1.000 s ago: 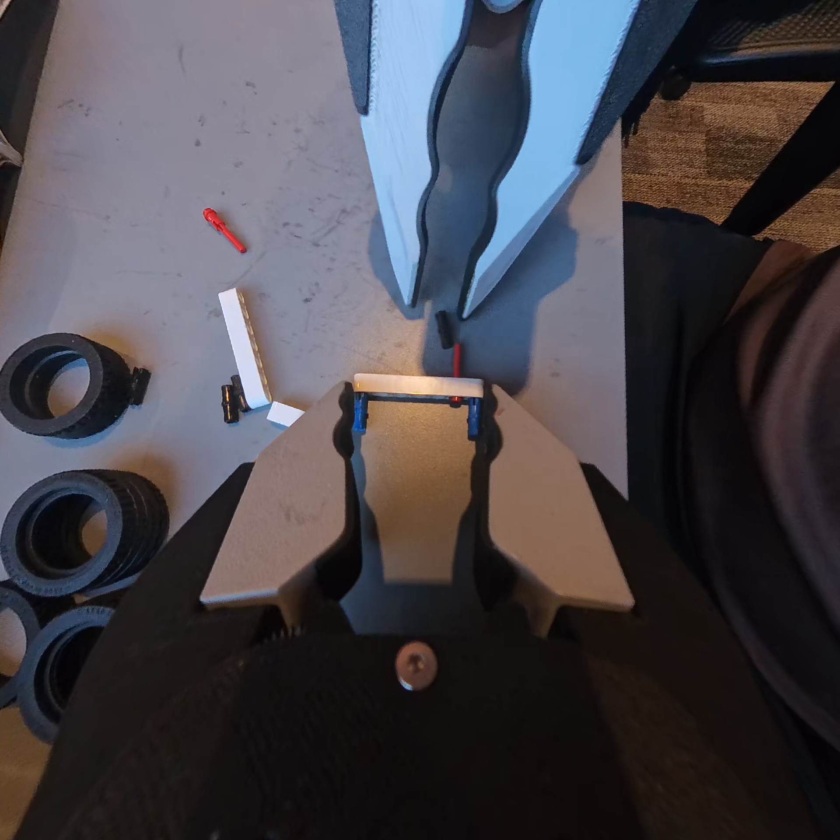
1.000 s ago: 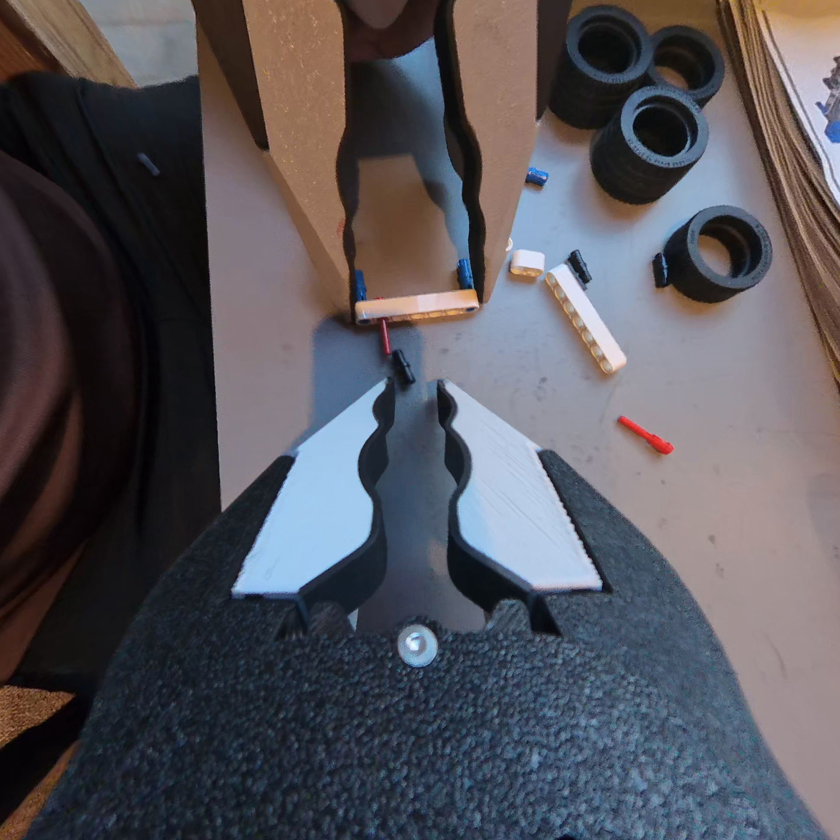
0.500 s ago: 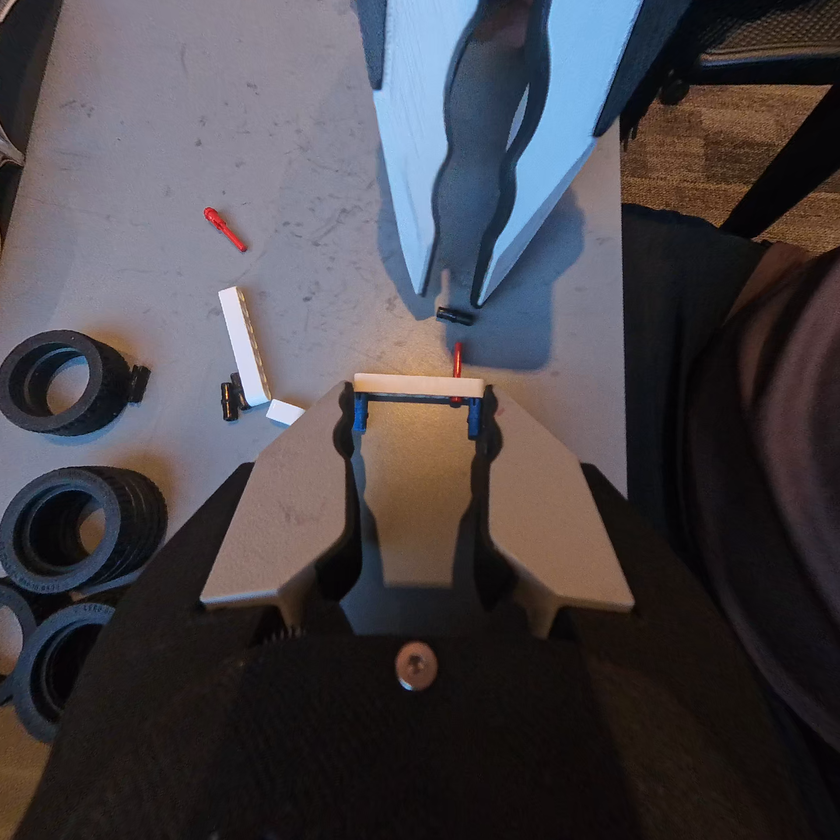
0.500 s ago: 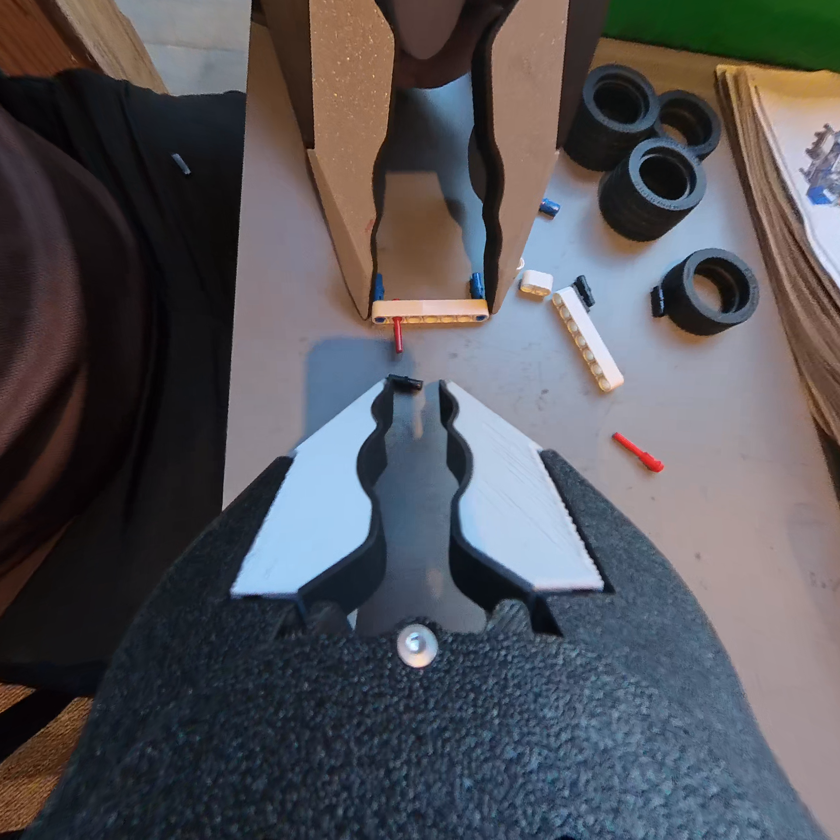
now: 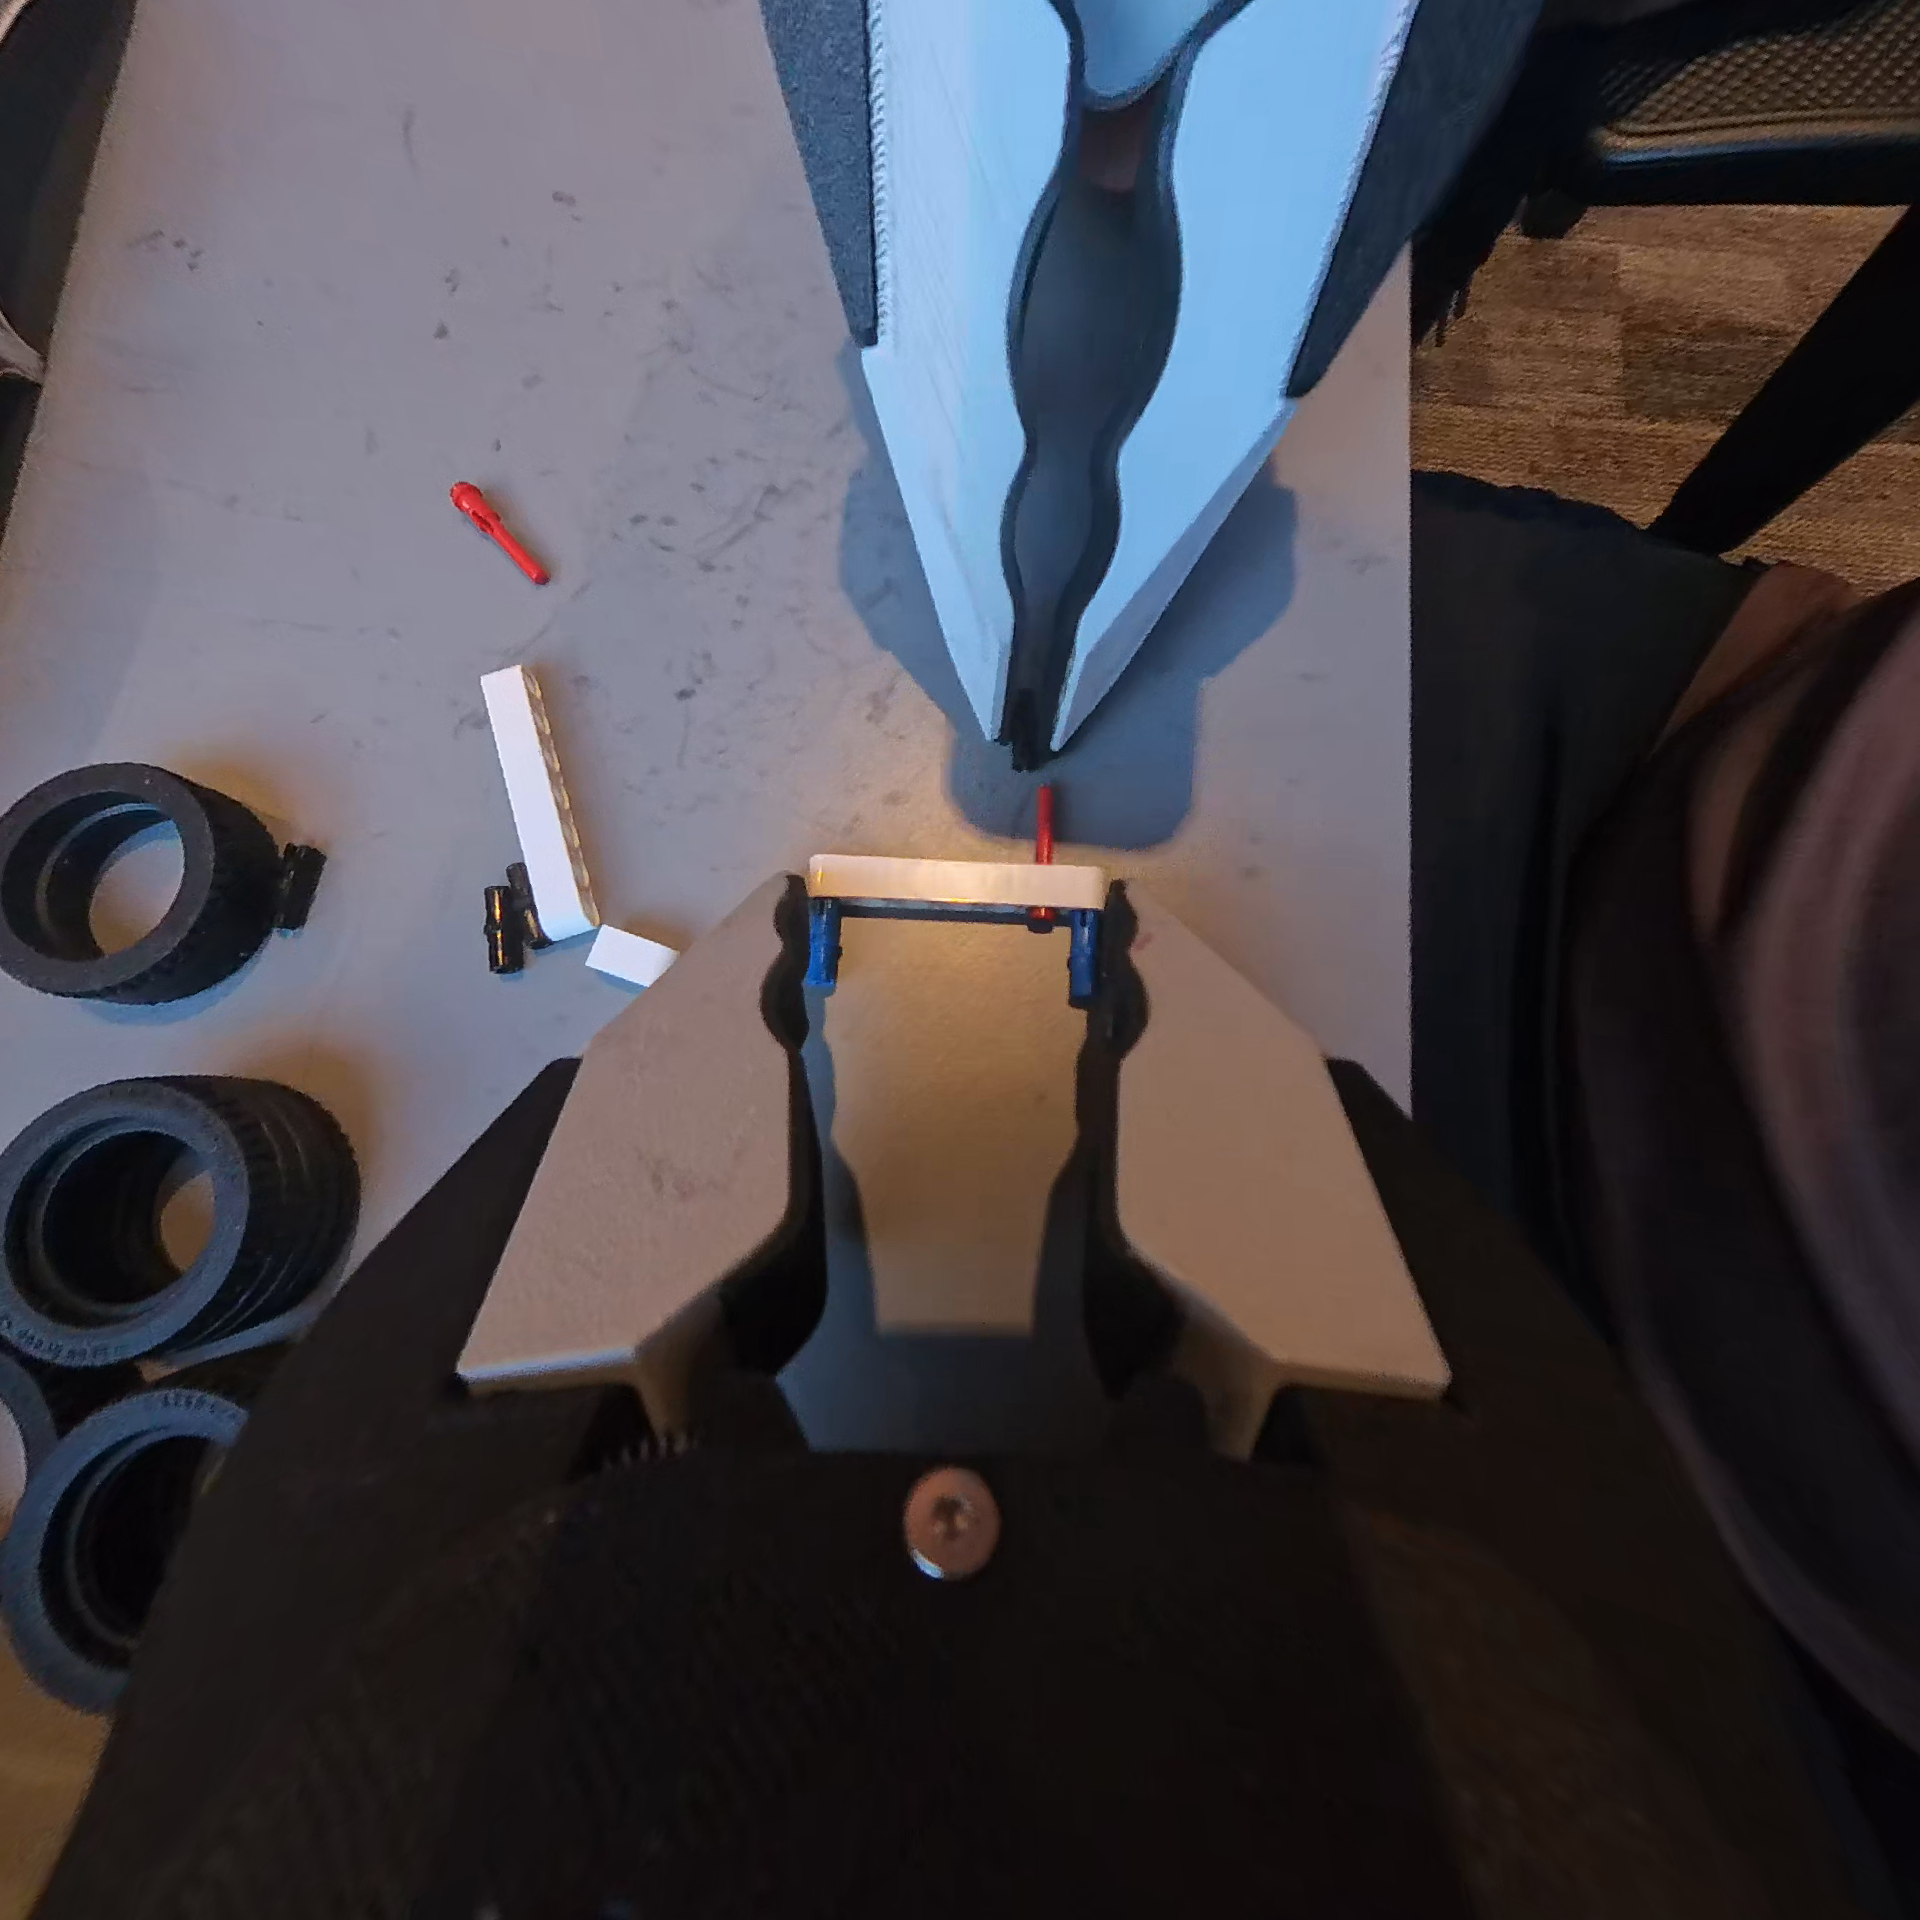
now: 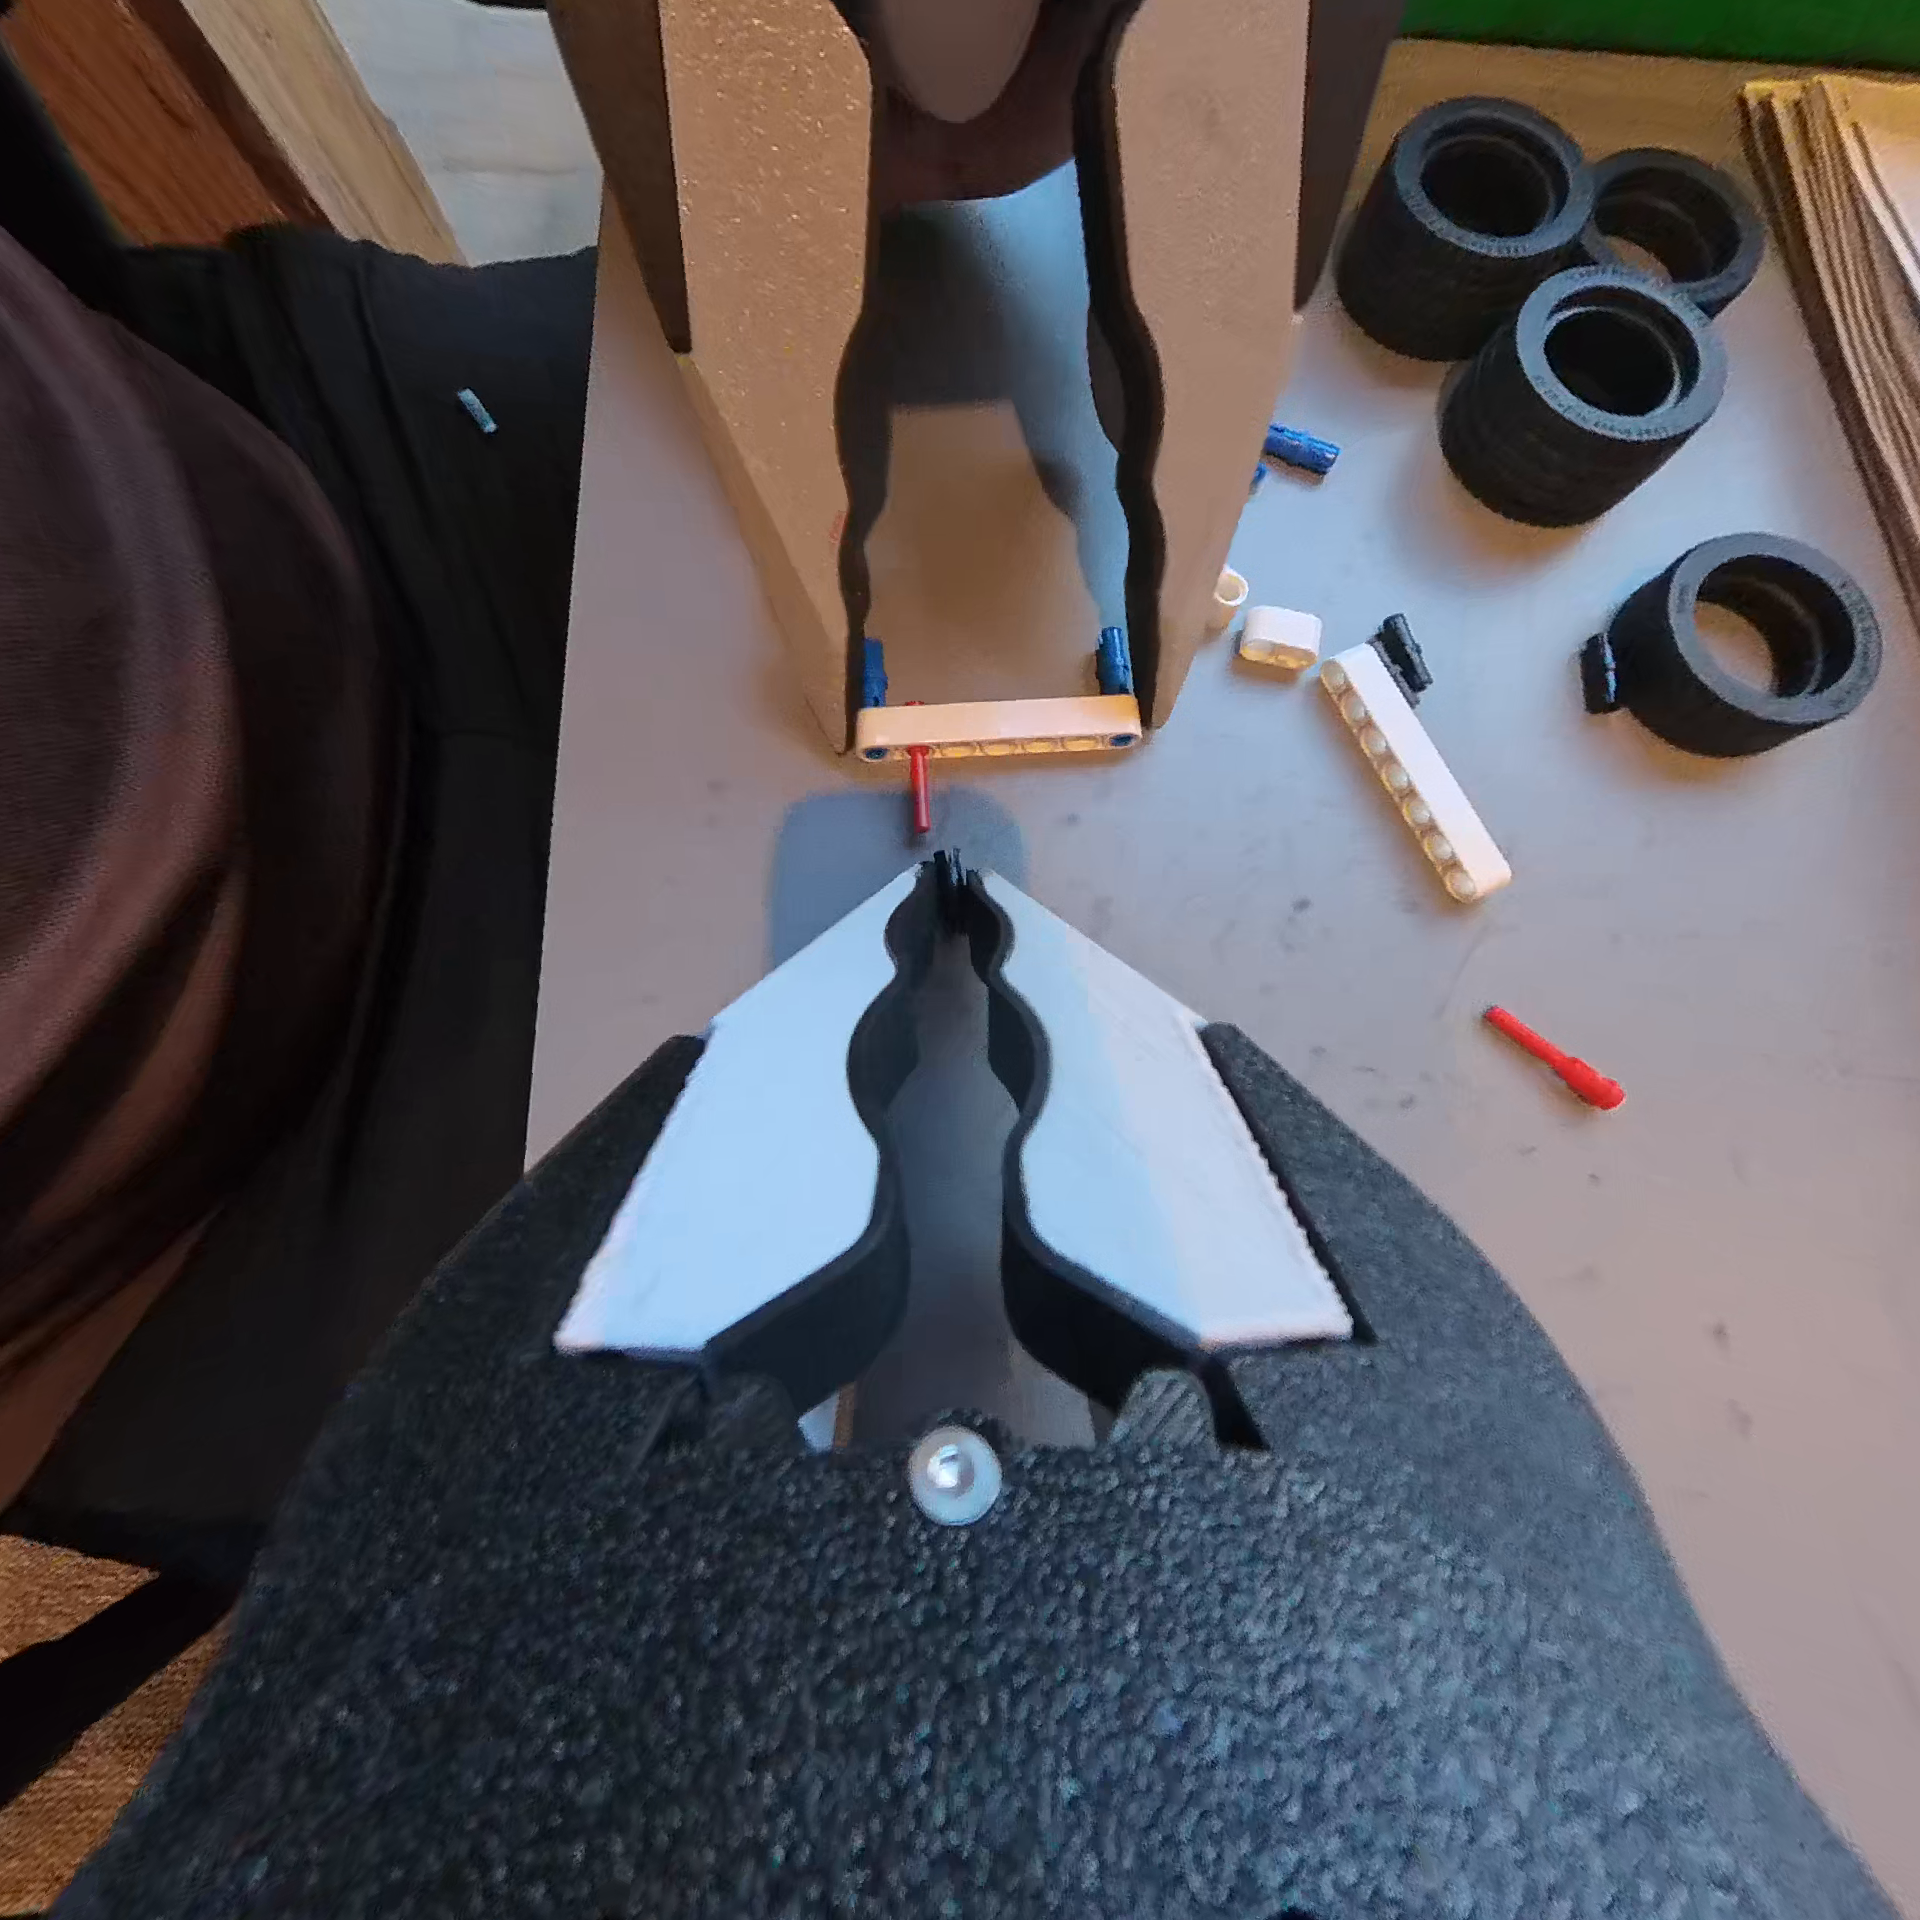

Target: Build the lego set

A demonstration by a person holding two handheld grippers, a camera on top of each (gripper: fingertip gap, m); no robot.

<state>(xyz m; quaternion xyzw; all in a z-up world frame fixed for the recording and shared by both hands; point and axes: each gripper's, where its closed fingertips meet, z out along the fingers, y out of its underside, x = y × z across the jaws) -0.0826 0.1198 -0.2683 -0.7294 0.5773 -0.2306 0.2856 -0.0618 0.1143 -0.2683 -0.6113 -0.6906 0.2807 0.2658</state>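
**Lego build: parts and grippers on the grey table**

- Left gripper (image 5: 956, 914): fingers spread wide, clamping a white beam (image 5: 954, 879) endwise; the beam carries two blue pins (image 5: 821, 943) and a red axle (image 5: 1043, 823) that sticks out toward the other gripper.
- Right gripper (image 6: 951, 883): fingertips pinched together on a small black pin (image 6: 948, 871), just short of the red axle's tip and not touching it.
- Loose on the table (image 5: 623, 312): second white beam (image 6: 1415, 771), short white piece (image 6: 1280, 634), black connector (image 5: 506, 928), red axle with knob (image 5: 499, 531), spare blue pin (image 6: 1301, 449).
- Four black tyres (image 6: 1581, 407), grouped to the left gripper's side, well apart from the beam.
- Stack of paper (image 6: 1860, 260) at the table edge.
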